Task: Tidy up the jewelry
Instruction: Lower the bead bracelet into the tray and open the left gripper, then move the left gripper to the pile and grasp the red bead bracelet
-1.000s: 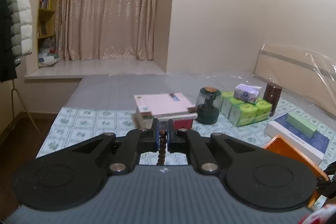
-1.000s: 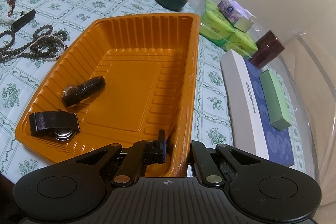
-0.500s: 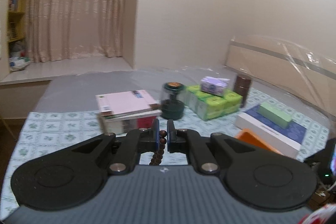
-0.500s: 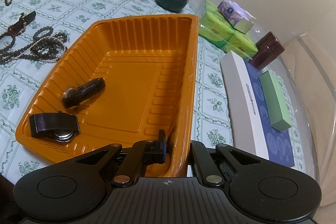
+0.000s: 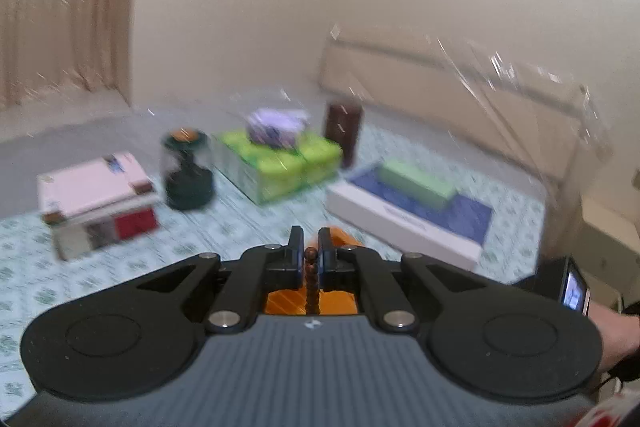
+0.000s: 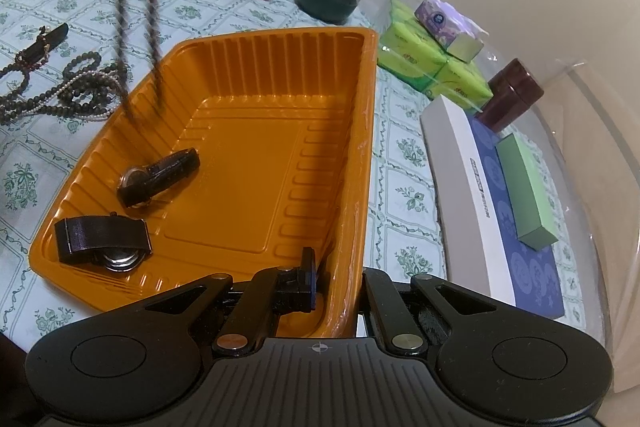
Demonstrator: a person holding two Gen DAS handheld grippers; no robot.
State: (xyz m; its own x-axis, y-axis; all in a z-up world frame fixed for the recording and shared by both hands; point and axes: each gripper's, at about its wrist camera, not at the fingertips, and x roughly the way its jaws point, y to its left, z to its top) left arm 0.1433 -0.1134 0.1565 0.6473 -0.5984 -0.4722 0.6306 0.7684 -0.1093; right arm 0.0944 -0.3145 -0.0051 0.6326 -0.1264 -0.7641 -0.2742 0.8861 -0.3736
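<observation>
Up front on the left wrist view: left gripper [image 5: 309, 254] pinching a brown bead strand [image 5: 311, 281], hanging straight down, orange tray [image 5: 340, 237] right below and just ahead. Over on the right wrist view: right gripper [image 6: 334, 277] clamped on the tray's near wall, strand dangling with its low end over the tray's far-left corner, two watches [image 6: 158, 177] inside, more beads [image 6: 60, 95] left on the cloth

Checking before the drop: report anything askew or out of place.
Nothing looks damaged or spilled. Some bead necklaces lie tangled in a heap on the tablecloth left of the orange tray, outside it. Two watches already lie inside.
</observation>
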